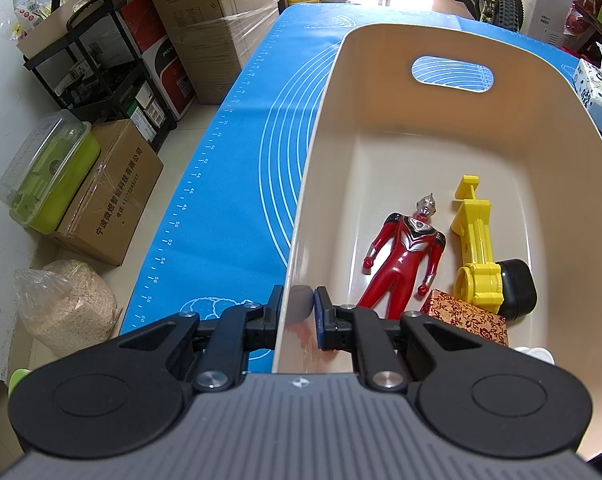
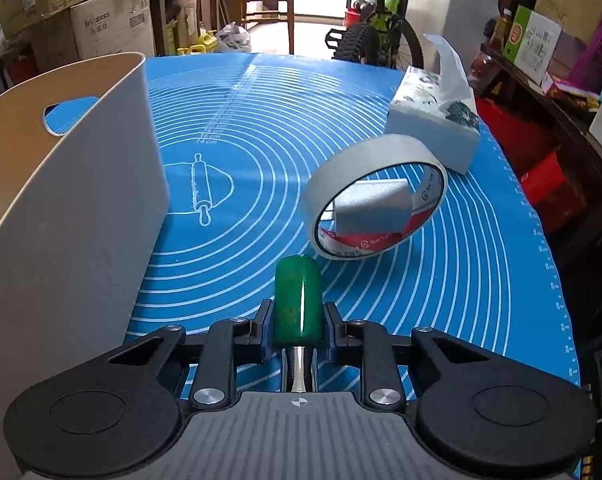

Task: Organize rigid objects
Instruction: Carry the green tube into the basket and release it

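Nearest us, our left gripper [image 1: 297,307] has its jaws closed on the side wall of the bin [image 1: 301,216], one finger outside, one inside. Our right gripper [image 2: 297,322] grips a green cylinder [image 2: 298,300] between its pads, held above the mat [image 2: 237,152], just right of the bin's outer wall. Inside the bin: patterned box [image 1: 467,316], red figure [image 1: 401,256], yellow toy [image 1: 475,248], black case [image 1: 517,284]. Farther out on the mat, a tape roll [image 2: 377,208] leans tilted, with a tissue box [image 2: 433,120] behind it. Risks, we judge: the smooth cylinder could slip or twist in the pads; lifting it over, it could clip the rim; a shifting left grip could tip the bin.
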`<state>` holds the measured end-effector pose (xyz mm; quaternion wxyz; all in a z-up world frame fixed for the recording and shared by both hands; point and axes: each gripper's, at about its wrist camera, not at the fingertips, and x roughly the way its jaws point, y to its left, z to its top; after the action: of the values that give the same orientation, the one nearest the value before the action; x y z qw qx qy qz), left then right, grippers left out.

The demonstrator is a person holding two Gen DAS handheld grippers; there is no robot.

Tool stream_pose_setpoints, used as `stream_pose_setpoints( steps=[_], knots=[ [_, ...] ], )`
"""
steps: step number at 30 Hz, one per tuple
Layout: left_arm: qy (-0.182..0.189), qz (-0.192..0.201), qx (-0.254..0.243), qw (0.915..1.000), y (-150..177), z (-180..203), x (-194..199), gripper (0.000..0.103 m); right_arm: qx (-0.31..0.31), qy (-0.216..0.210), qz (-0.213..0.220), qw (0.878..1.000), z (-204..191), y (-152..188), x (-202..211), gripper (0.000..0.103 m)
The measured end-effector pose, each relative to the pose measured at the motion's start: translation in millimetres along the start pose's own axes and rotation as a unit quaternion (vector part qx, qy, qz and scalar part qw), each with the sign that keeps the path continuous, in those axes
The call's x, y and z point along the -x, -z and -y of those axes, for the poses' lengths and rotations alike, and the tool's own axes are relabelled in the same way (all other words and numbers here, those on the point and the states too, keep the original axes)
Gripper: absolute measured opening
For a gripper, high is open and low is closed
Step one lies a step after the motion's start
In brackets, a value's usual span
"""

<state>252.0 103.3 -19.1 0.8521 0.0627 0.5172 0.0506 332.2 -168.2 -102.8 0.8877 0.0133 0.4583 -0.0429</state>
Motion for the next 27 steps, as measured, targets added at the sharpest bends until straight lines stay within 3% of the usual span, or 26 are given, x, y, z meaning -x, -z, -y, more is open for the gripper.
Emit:
stream_pose_setpoints(
  steps=[9,18,27],
  knots=[
    [0.0,0.0,0.0,1.0,0,0,0,0.017,-0.041,-0.038,-0.005,0.998,9,-6,29,0.034],
    [0.0,0.0,0.0,1.0,0,0,0,0.017,-0.044,-0.073,0.059,0.995,-3,-19,74,0.034],
    [0.0,0.0,0.0,1.0,0,0,0,0.017,-0.021,-0.148,0.134,0.98,-37,-26,118,0.034]
  ],
)
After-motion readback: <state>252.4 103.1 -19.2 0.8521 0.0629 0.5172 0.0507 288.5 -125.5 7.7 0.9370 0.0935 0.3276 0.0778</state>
